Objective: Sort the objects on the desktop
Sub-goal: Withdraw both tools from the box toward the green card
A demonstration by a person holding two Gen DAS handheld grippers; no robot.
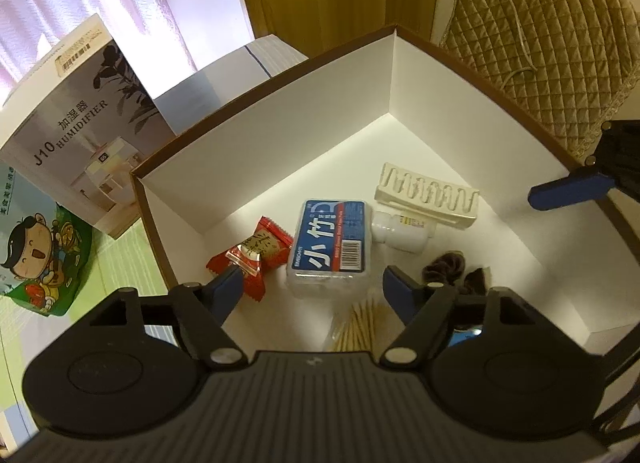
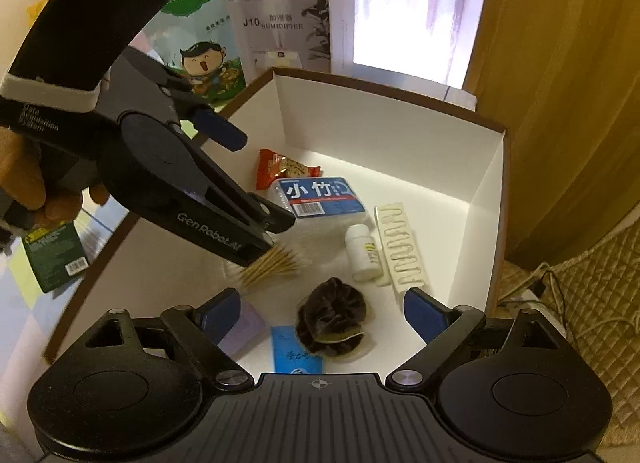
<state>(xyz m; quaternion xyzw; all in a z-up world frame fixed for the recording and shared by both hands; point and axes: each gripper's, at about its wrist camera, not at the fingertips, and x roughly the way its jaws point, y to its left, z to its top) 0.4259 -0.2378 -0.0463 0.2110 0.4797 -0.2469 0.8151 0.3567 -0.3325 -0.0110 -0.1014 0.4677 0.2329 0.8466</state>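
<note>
The right gripper [image 2: 322, 313] hangs over the near end of the white box [image 2: 486, 179] with its jaws spread wide and nothing between the pads; directly under the gap, at about 12 o'clock from it, lies a dark brown scrunchie [image 2: 332, 313], free of both fingers. At its 7 o'clock sits a blue packet [image 2: 296, 351], and at 9 o'clock a pale lilac pad [image 2: 244, 327]. The left gripper [image 1: 316, 289] also stands apart, empty, above a bundle of toothpicks [image 1: 358, 323] at its 6 o'clock. Ahead of it at 12 o'clock is the blue-labelled floss case [image 1: 330, 243], with a red candy wrapper [image 1: 256, 259] at 10 o'clock, and a small white bottle [image 1: 402, 233] and a cream wavy clip [image 1: 428, 193] at 1 o'clock.

Everything named rests on the box floor, so the step in hand looks like a release: both pairs of jaws open over items already dropped in. Outside the box, at 11 o'clock in the right wrist view, stand a humidifier carton [image 2: 292, 23] and a green snack bag [image 2: 200, 43]; a dark green pack [image 2: 54, 255] lies at 9 o'clock. The next move probably calls for lifting clear of the box walls and reaching for whatever small item is left on the desk
</note>
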